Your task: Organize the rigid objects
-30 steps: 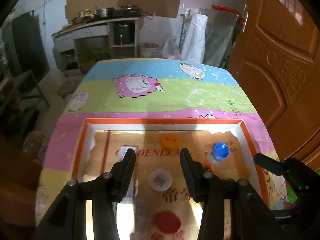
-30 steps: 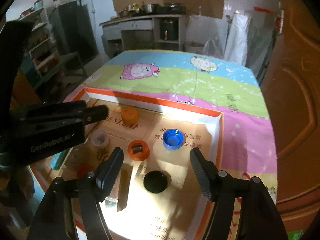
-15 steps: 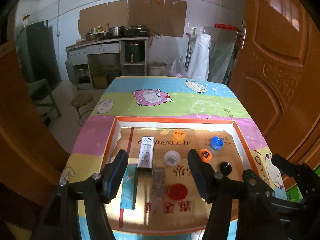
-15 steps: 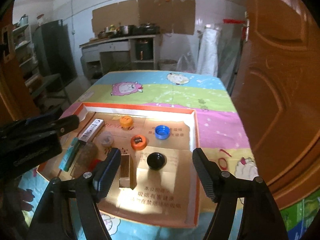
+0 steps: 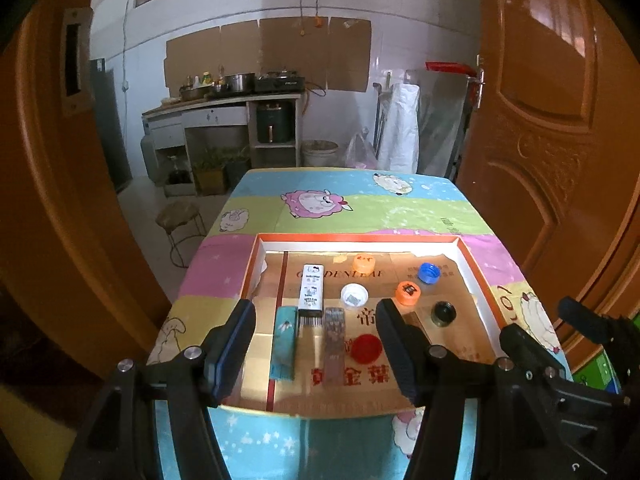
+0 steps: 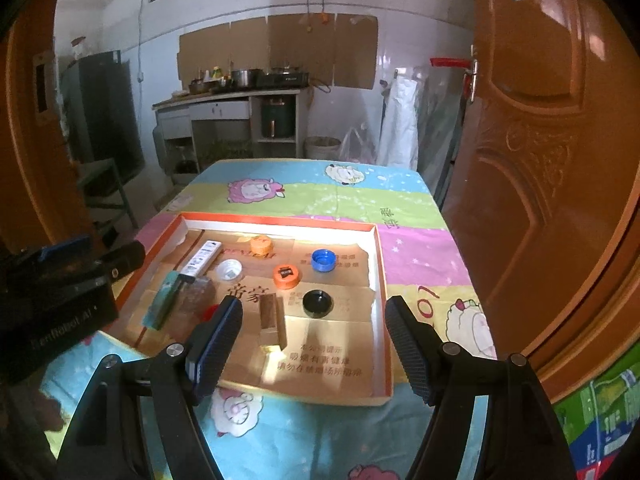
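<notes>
The shallow orange-rimmed cardboard tray [image 5: 476, 276] of bottle caps and slim boxes sits near the counter's [image 5: 360, 208] front edge. Both the left gripper [image 5: 314, 344] and right gripper [image 6: 312, 340] have backed away and risen, jaws wide and empty; the left has widened.

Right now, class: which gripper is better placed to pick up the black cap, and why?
Right, probably. The black cap lies between the right gripper's open fingers in its view; from the left gripper it sits off to the right, outside its fingers.
</notes>
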`<state>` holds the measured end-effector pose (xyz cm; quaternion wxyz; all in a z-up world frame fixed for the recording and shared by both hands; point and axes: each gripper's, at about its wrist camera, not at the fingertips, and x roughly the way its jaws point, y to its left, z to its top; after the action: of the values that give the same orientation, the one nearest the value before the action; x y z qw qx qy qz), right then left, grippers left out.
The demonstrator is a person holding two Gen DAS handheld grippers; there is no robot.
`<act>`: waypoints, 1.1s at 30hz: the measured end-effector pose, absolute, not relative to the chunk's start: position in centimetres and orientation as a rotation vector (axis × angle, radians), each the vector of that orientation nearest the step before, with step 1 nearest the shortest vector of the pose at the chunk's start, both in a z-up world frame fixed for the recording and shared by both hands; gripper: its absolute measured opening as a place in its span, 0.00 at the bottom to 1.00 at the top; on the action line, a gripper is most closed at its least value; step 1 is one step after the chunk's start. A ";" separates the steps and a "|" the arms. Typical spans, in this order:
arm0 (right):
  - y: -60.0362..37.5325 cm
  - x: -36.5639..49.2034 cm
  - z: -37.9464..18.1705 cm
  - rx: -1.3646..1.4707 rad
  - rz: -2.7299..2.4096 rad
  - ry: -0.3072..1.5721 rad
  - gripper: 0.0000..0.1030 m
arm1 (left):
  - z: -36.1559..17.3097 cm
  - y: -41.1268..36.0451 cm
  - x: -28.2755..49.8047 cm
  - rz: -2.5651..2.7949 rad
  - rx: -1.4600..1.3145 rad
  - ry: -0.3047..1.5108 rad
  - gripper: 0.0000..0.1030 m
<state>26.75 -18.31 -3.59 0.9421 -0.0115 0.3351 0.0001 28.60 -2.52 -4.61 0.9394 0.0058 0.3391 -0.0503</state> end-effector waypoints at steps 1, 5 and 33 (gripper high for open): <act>-18.3 26.4 -3.4 -0.022 -0.003 0.678 0.73 | -4.5 -2.5 28.2 -0.106 0.010 0.690 0.60; -17.6 24.8 -2.4 -0.034 -0.043 0.646 0.73 | -3.8 -2.1 26.5 -0.114 -0.002 0.675 0.60; -16.0 13.7 0.6 -0.014 -0.071 0.562 0.73 | -1.5 0.1 14.4 -0.069 -0.022 0.580 0.60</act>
<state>13.68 -15.98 0.57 0.9601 -0.0067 0.2774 -0.0351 14.43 0.06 -1.55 0.9575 -0.0110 0.2861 -0.0343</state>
